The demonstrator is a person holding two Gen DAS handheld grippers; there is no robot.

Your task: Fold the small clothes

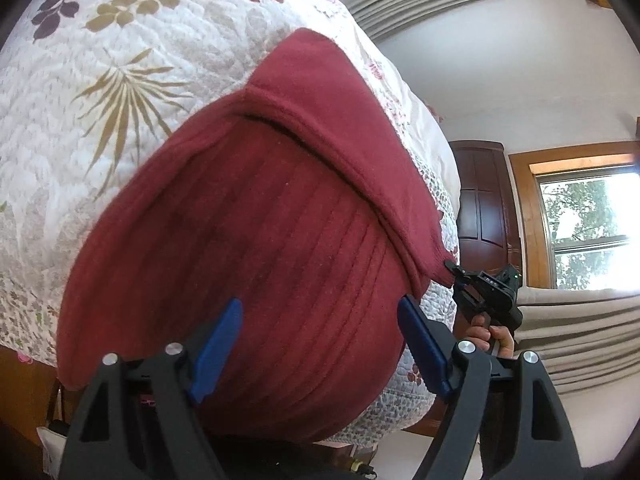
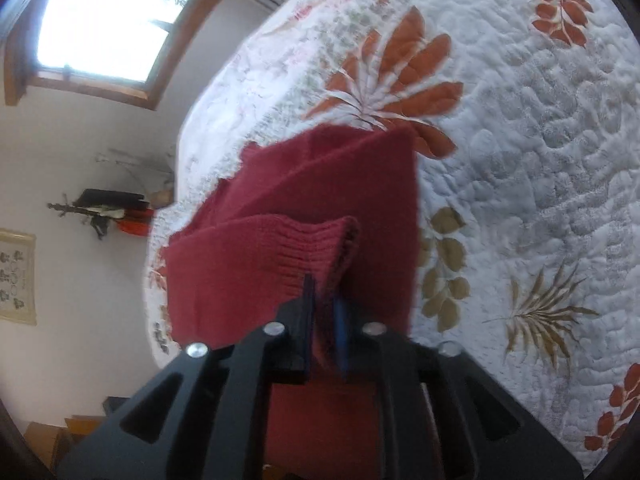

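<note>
Right gripper [image 2: 325, 316] is clamped on the ribbed hem of the red knit garment [image 1: 256, 240], lifting that corner for a fold. Left gripper [image 1: 320, 344] stands wide open over the garment, holding nothing. Garment lies on the quilt [image 1: 100, 120].

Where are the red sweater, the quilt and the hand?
red sweater [image 1: 256, 240], left wrist view, ribbed middle.
quilt [image 2: 520, 160], right wrist view, bare white part.
hand [image 1: 490, 338], left wrist view, knuckles gripping the handle.

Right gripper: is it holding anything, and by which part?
Yes. The right gripper is shut on the red sweater, pinching the ribbed cuff at the end of a sleeve. The left gripper is open, holding nothing.
</note>
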